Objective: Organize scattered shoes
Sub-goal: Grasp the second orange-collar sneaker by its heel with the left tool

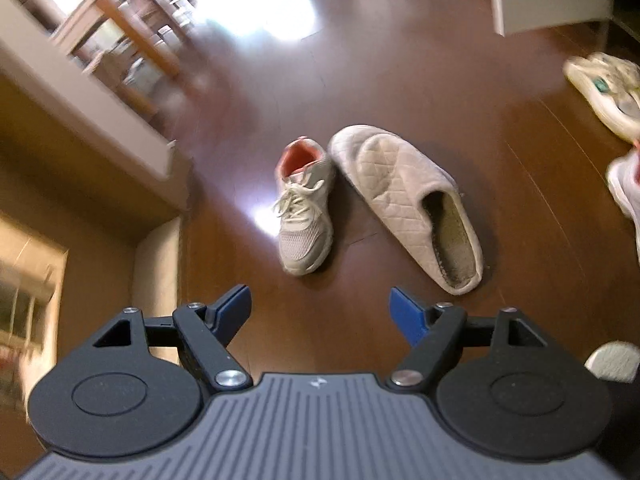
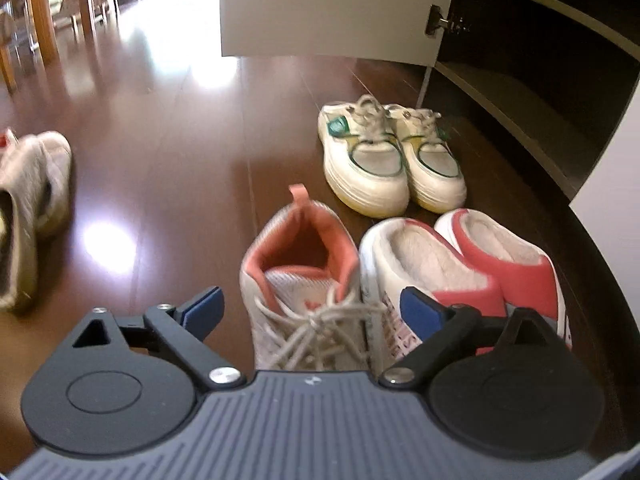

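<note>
Between right hand-held gripper [image 2: 316, 310] jaws: sneaker [image 2: 304, 280].

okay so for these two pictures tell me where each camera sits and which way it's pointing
Left wrist: on the left gripper, held high, tilted down at the floor; sees a grey sneaker beside a quilted slipper; both open blue-tipped fingers show.
Right wrist: on the right gripper, low, facing an open cabinet; open fingers flank a matching sneaker, next to red slippers and a cream pair.
Shared: the cream pair, the quilted slipper and the white cabinet door.
</note>
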